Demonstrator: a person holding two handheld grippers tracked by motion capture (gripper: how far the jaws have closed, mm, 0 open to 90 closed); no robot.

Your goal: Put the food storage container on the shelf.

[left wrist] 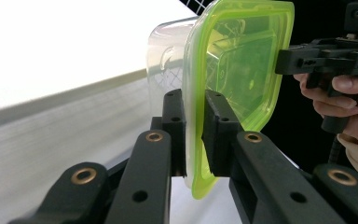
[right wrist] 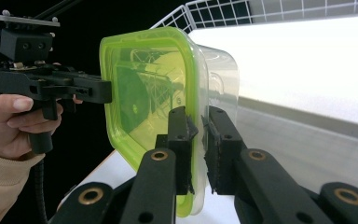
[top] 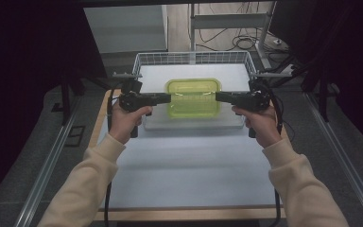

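A clear plastic container with a lime-green lid [top: 194, 97] hangs level between the two grippers, just above a white slab. My left gripper [top: 169, 98] is shut on its left rim, and my right gripper [top: 217, 97] is shut on its right rim. In the left gripper view my left gripper [left wrist: 193, 97] pinches the green lid edge [left wrist: 242, 60], with the clear tub [left wrist: 168, 51] to the left and the right gripper [left wrist: 307, 58] across. In the right gripper view my right gripper [right wrist: 198, 114] clamps the lid [right wrist: 140, 93] and tub rim [right wrist: 219, 79]; the left gripper [right wrist: 51, 84] holds the far end.
A white wire basket [top: 194, 57] stands at the back of the table, holding the white slab [top: 194, 124] under the container. The white tabletop [top: 189, 165] stretches toward the near edge. Metal rails [top: 52, 156] run along both sides, and cables lie on the floor behind.
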